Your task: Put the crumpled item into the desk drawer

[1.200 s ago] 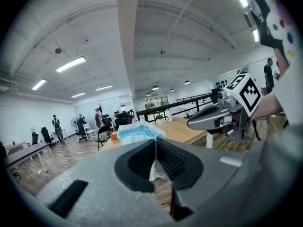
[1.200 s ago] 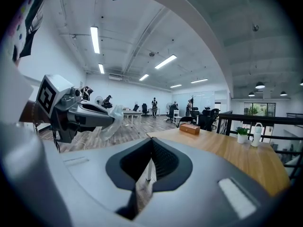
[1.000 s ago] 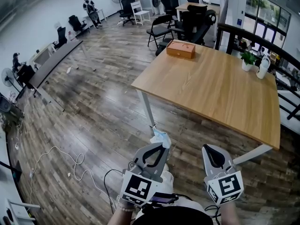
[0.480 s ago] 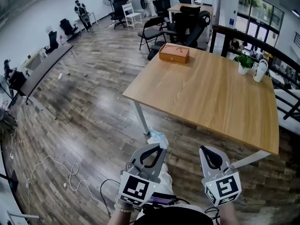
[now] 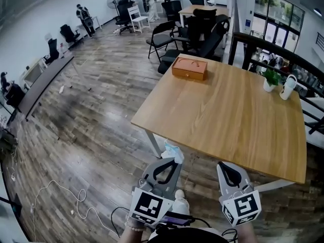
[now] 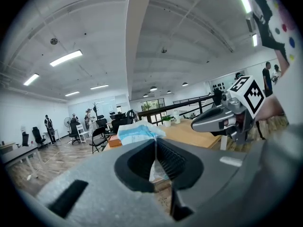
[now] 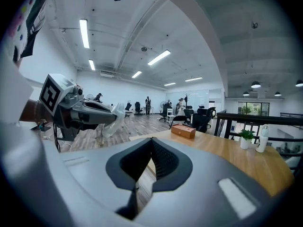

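Note:
My left gripper (image 5: 173, 162) is shut on a crumpled blue-and-white face mask (image 5: 171, 149), which sticks out past its tips. It hangs over the floor just short of the wooden table's (image 5: 228, 110) near corner. In the left gripper view the mask (image 6: 137, 132) is pinched between the closed jaws (image 6: 155, 144). My right gripper (image 5: 227, 167) is shut and holds nothing, level with the left one. A small wooden drawer box (image 5: 190, 68) sits at the table's far left corner, and the right gripper view shows this box (image 7: 183, 130) with its drawer closed.
A potted plant (image 5: 272, 78) and a white jug (image 5: 288, 86) stand at the table's far right. Black chairs (image 5: 202, 27) crowd behind the table, with a dark railing (image 5: 283, 49) to the right. A white cable (image 5: 66, 196) lies on the wooden floor at left.
The table has drawn nearer and shifted in the head view. Both grippers keep their pose, the left still shut on the mask.

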`<state>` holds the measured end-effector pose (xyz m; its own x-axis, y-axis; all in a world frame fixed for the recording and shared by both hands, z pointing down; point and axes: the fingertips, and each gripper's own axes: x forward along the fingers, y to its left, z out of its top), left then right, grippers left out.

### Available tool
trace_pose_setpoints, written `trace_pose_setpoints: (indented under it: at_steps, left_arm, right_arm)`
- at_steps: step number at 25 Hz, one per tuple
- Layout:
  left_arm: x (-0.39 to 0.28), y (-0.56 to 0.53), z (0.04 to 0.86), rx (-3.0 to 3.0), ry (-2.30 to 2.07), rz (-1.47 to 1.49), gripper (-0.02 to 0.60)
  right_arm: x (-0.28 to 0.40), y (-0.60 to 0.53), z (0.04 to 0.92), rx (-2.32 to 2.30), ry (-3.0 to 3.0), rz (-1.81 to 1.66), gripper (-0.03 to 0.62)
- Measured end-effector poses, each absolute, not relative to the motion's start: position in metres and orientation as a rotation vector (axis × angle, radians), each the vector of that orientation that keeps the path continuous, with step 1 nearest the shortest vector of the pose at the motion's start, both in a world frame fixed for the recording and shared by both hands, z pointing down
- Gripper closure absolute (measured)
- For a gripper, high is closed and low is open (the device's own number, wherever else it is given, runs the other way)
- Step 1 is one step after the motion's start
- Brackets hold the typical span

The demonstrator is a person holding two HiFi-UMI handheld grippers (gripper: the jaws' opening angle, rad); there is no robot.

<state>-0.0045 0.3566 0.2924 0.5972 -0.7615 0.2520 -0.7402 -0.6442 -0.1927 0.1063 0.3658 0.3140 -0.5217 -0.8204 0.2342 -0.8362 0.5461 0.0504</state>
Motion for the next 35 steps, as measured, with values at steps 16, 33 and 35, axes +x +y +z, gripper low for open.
trace_pose_setpoints:
  at_steps: [16, 33, 35]
  left_arm:
    - [-0.048, 0.2, 0.294, -2.78, 1.244, -0.504, 0.561]
    - [-0.069, 0.137, 0.298, -2.809, 1.266, -0.455, 0.561]
    - [-0.067, 0.13, 0.297, -2.797, 1.266, -0.456, 0.561]
  right_arm:
    - [0.06, 0.211, 0.312, 1.403, -2.518, 0.127, 0.592]
    - [0.042, 0.15, 0.309, 1.388, -2.464, 0.076, 0.592]
    - [0.045, 0.142, 0.308, 1.388, -2.468, 0.076, 0.592]
